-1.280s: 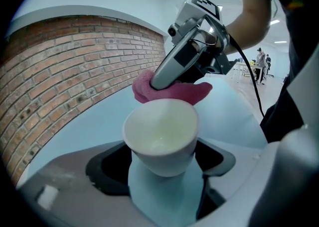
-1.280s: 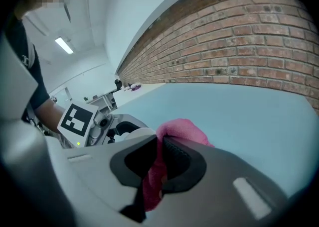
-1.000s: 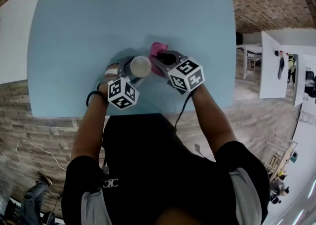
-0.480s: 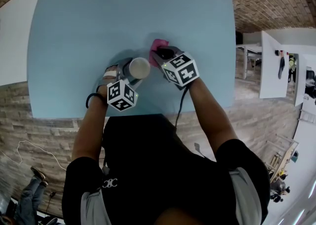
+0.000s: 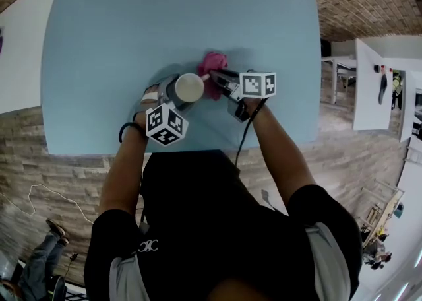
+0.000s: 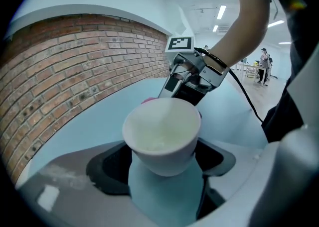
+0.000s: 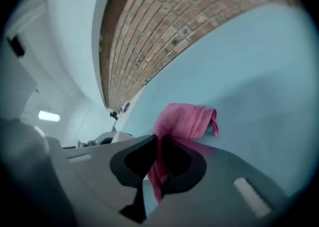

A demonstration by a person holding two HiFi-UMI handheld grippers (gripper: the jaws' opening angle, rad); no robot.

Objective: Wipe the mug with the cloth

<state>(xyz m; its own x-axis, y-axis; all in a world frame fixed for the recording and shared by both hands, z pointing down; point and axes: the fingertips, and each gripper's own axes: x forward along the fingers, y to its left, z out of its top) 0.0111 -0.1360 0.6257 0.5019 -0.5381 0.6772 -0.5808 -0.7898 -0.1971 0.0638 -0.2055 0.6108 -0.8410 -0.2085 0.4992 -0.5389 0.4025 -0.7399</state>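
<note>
My left gripper [image 6: 162,169] has its jaws spread wide and clamped on the lower wall of the mug [image 6: 160,136], one on each side, with the open mouth tipped up toward me. The right gripper [image 7: 158,164] has its jaws pinched together on a fold of the pink cloth [image 7: 184,121], most of which bunches out beyond the tips. The mug sits over the near middle of the pale blue bench [image 5: 132,29], and I cannot tell whether its foot rests on it. The cloth lies against the mug's far side and seems to touch it. I judge the mug stiff, smooth, fairly light and breakable, so a firm hold low on the body suits it; I see no handle. The cloth is soft and limp, so a pinch on a fold works and the loose bunch does the wiping. I can read no brand or writing on mug or cloth. The marker cubes [image 5: 258,84] carry only square patterns.
</note>
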